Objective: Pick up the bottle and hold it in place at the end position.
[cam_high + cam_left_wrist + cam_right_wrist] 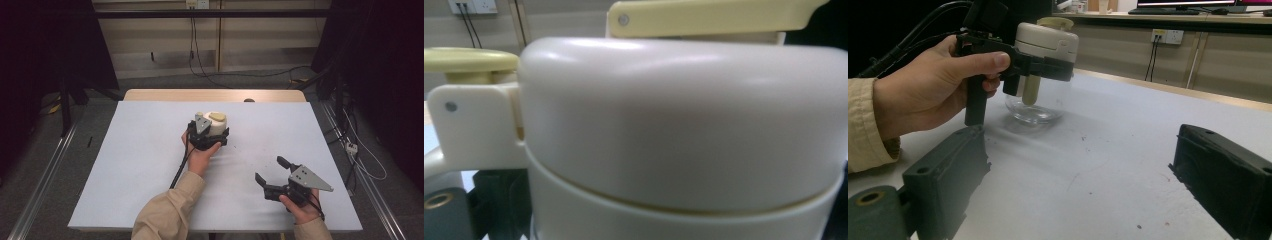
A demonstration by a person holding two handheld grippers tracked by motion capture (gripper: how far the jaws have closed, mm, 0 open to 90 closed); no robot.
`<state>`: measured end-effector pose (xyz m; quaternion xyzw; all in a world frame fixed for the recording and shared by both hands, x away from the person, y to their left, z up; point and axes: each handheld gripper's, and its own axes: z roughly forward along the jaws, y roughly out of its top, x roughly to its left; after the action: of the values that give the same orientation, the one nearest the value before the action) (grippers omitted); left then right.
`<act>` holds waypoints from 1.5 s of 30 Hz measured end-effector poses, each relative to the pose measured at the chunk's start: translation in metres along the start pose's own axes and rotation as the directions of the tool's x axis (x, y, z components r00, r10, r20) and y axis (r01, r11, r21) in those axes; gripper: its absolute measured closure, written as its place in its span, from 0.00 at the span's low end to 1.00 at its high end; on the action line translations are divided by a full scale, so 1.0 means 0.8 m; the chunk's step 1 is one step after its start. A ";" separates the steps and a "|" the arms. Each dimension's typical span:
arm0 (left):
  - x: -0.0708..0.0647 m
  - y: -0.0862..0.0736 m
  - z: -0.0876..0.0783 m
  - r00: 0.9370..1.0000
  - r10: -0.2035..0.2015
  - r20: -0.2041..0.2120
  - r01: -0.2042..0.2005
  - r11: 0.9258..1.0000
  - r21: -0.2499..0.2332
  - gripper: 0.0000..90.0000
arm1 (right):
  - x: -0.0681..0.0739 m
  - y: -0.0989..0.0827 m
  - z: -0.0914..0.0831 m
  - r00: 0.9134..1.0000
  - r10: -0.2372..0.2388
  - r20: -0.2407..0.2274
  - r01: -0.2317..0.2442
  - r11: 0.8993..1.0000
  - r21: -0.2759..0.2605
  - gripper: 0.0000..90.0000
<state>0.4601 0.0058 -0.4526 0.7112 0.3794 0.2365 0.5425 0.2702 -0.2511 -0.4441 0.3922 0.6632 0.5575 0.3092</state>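
Observation:
A jar with a clear glass body, a cream lid (217, 121) and pale yellow levers stands upright near the middle of the white tabletop (140, 160). My left gripper (219, 135) is shut on the jar just under the lid; one black jaw crosses its front in the right gripper view (1048, 69). Up close, the lid (684, 115) is very near the left gripper's camera, with a black finger (494, 200) at the lower left. My right gripper (271, 170) rests near the front right of the table, open, with nothing between its jaws (1080, 162).
The white sheet covers a wooden table whose far edge (215, 95) shows bare. A small dark object (248, 100) sits on that edge. Cables run over the floor behind and to the right. Dark specks mark the sheet between the grippers.

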 end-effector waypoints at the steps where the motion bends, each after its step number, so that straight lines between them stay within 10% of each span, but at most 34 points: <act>1: -0.001 0.001 0.001 1.000 0.015 -0.001 -0.015 1.000 0.005 0.06 | 0.000 0.000 0.000 1.000 0.000 0.000 0.000 1.000 0.000 0.07; 18: -0.014 0.001 0.011 0.998 0.069 0.016 -0.069 0.998 0.010 0.06 | -0.002 -0.001 0.000 1.000 0.004 -0.004 -0.004 1.000 0.003 0.07; 45: -0.010 -0.013 -0.004 0.999 0.025 0.024 -0.025 1.000 0.013 0.05 | 0.004 0.001 0.015 1.000 -0.029 -0.011 0.030 0.998 0.054 0.07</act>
<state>0.4501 0.0028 -0.4606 0.7223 0.3654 0.2323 0.5392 0.2789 -0.2421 -0.4457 0.3876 0.6853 0.5369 0.3032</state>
